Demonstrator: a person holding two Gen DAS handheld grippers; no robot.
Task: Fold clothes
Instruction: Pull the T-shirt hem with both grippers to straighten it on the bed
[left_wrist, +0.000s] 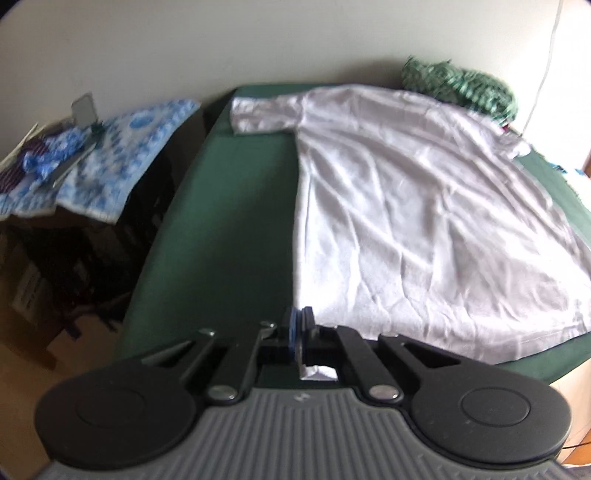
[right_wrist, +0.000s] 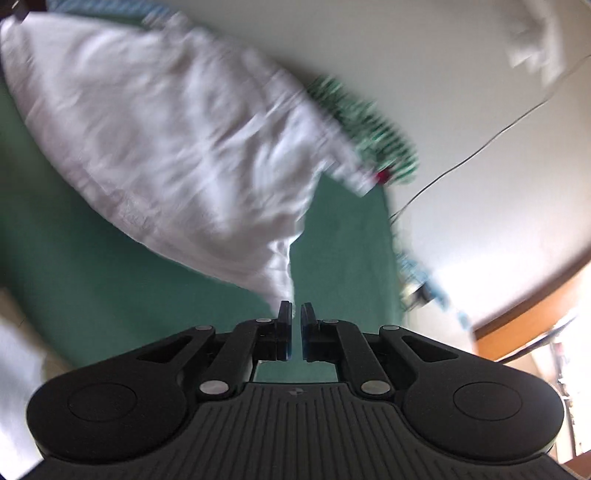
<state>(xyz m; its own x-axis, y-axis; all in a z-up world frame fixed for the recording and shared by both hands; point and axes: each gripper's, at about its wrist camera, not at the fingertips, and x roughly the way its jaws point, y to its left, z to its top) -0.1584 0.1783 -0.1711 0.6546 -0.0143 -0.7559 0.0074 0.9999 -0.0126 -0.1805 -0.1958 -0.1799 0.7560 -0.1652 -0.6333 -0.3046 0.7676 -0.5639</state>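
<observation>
Left gripper (left_wrist: 300, 325): jaws closed on the near hem corner of the white shirt (left_wrist: 424, 206); a scrap of white cloth shows behind the pads. Shirt lies flat on the green table (left_wrist: 229, 229), a green patterned garment (left_wrist: 461, 85) at its far edge. No legible writing.

Right gripper (right_wrist: 295, 317): jaws nearly closed, pinching the shirt's (right_wrist: 166, 147) near corner over the table (right_wrist: 343, 240). View blurred.

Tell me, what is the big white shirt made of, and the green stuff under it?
The white shirt looks like thin woven or knit cloth, maybe cotton: it lies limp with many soft creases and a faint sheen. The green cover beneath it looks like matte fabric, smooth and dull, with no shine; the blur hides its weave, so felt or plain cloth are both possible.
</observation>
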